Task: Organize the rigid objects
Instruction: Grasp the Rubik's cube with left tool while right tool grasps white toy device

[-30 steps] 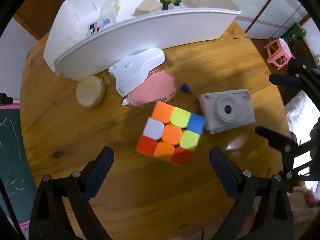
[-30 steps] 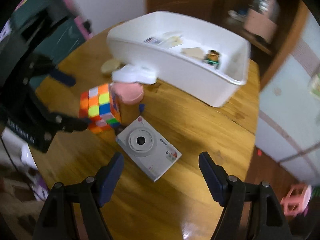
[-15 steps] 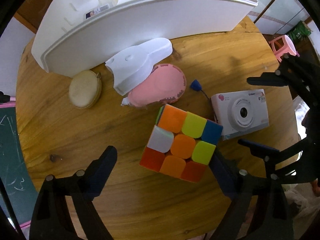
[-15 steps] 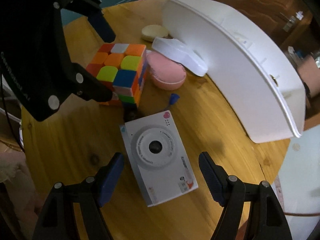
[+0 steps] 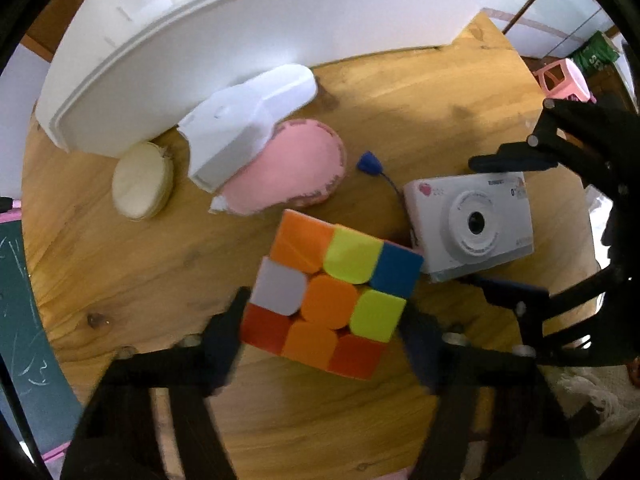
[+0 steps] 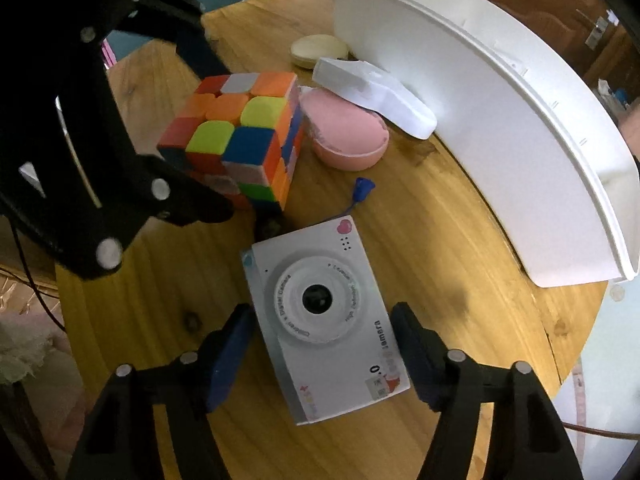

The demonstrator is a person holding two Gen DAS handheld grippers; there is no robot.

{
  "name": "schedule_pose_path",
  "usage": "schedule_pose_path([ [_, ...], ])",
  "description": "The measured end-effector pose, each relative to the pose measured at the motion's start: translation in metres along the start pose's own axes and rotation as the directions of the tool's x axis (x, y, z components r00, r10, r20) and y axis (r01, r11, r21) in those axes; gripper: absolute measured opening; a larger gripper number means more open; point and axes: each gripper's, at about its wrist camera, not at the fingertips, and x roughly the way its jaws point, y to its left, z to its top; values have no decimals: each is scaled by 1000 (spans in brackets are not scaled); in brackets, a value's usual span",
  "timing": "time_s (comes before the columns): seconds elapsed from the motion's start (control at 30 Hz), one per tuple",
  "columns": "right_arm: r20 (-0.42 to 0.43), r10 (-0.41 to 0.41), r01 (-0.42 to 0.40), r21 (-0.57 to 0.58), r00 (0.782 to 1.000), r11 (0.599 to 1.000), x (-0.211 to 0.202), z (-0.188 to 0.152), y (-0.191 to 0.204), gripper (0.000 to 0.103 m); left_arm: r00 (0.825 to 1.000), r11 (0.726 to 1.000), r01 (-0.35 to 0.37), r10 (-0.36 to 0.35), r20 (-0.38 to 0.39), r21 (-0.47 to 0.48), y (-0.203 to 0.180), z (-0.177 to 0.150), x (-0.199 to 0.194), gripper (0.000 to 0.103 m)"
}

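While both claws have just been closing, left claw (image 5: 322, 344) straddling the puzzle cube (image 5: 332, 292), right claw (image 6: 322, 348) straddling the toy camera (image 6: 324, 316), neither visibly pinching yet, next: clamp, lift into white bin (image 6: 500, 120).

The left tool (image 5: 324, 344) is showing blurred, so contact between its fingers and the puzzle cube (image 5: 332, 296) cannot be told. The cube is hiding one corner of the white camera (image 6: 320, 320) in the left wrist view. The white bin (image 5: 256, 48) is running past the top edge, its contents mostly out of sight. The white scoop-shaped piece (image 5: 244, 128) is covering part of the pink case (image 5: 288, 172). The camera's small print is only partly legible.
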Motion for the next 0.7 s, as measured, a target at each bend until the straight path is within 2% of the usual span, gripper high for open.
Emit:
schedule_pose_path([
  [0.27, -12, -11, 12, 61, 1000, 998, -2, -1, -6, 65, 998, 998, -40, 42, 41, -54, -13, -14, -11, 64],
  [0.47, -13, 21, -19, 159, 1000, 987, -11, 0, -13, 62, 996, 993, -65, 71, 55, -102, -30, -36, -32, 60],
  [0.7, 32, 51, -57, 242, 998, 969, -32, -3, -24, 62, 996, 986, -34, 47, 76, -165, -28, -50, -52, 60],
])
